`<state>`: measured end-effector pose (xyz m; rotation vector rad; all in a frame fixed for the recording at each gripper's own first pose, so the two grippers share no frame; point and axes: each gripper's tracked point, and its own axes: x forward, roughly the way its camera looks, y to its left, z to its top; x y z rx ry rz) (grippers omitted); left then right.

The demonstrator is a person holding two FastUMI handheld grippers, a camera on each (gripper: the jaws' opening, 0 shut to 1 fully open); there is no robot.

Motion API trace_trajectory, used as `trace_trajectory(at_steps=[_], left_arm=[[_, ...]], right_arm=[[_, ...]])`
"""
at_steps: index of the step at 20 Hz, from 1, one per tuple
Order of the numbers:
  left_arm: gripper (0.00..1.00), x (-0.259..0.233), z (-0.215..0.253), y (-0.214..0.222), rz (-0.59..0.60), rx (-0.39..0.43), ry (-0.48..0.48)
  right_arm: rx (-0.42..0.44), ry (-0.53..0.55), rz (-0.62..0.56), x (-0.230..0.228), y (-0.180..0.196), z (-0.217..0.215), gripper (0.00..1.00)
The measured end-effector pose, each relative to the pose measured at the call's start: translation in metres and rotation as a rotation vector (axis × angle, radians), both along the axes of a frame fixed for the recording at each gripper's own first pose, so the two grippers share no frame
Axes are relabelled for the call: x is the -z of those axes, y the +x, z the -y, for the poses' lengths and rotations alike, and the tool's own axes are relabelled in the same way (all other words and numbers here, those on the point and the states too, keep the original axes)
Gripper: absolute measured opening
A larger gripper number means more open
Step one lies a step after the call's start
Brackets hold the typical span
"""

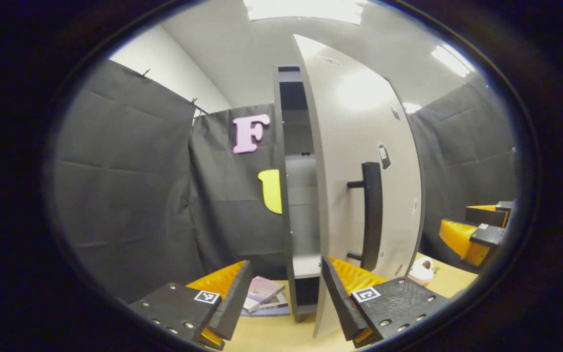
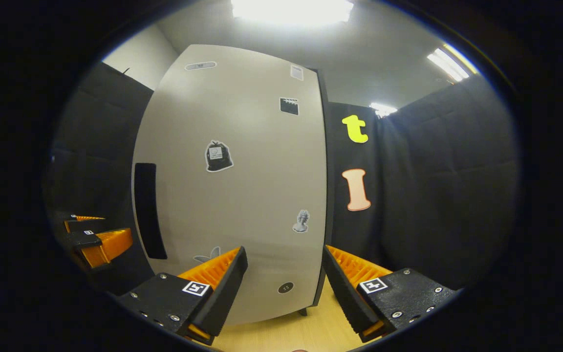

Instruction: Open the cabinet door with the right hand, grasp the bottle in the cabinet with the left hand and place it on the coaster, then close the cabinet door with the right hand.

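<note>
The cabinet door is standing ajar (handle facing out), while the left gripper and right gripper are both hovering apart, gripping nothing.

Square coded tags and screws on both gripper mounts

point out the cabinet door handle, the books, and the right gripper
door handle (image 1: 372,215): left gripper view, middle of the bar.
books (image 1: 265,292): left gripper view, top cover.
right gripper (image 2: 284,283): right gripper view, midway between fingertips.
</note>
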<state>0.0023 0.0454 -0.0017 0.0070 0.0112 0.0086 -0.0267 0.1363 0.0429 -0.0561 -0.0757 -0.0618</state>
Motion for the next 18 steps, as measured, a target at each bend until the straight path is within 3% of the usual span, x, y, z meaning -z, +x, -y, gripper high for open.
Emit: trace_trajectory(at_steps=[1,2,4,5,8,9,10,18], left_arm=[[0.82,-0.008,0.011,-0.003,0.015,0.015,-0.023],[0.75,-0.018,0.017,-0.006,0.033,0.001,-0.023],[0.88,-0.037,0.014,-0.018,0.061,-0.04,0.012],[0.82,-0.048,0.015,-0.02,0.09,-0.048,0.002],[0.82,-0.062,0.015,-0.025,0.135,-0.045,-0.015],[0.89,-0.063,0.017,-0.025,0.137,-0.039,-0.012],[0.82,-0.062,0.019,-0.026,0.133,-0.03,-0.011],[0.84,-0.043,0.045,-0.026,0.09,0.055,-0.043]], right_arm=[[-0.011,-0.023,0.02,-0.005,0.002,-0.005,0.95],[-0.021,-0.042,0.03,-0.008,0.001,-0.009,0.95],[-0.043,-0.056,0.018,-0.004,0.001,-0.016,0.96],[-0.044,-0.052,0.006,0.0,0.003,-0.016,0.95],[-0.045,-0.04,-0.022,0.005,0.009,-0.006,0.95],[-0.039,-0.041,-0.028,0.007,0.009,-0.005,0.95],[-0.035,-0.039,-0.036,0.009,0.008,-0.003,0.95],[-0.021,-0.012,-0.056,0.01,-0.005,0.005,0.95]])
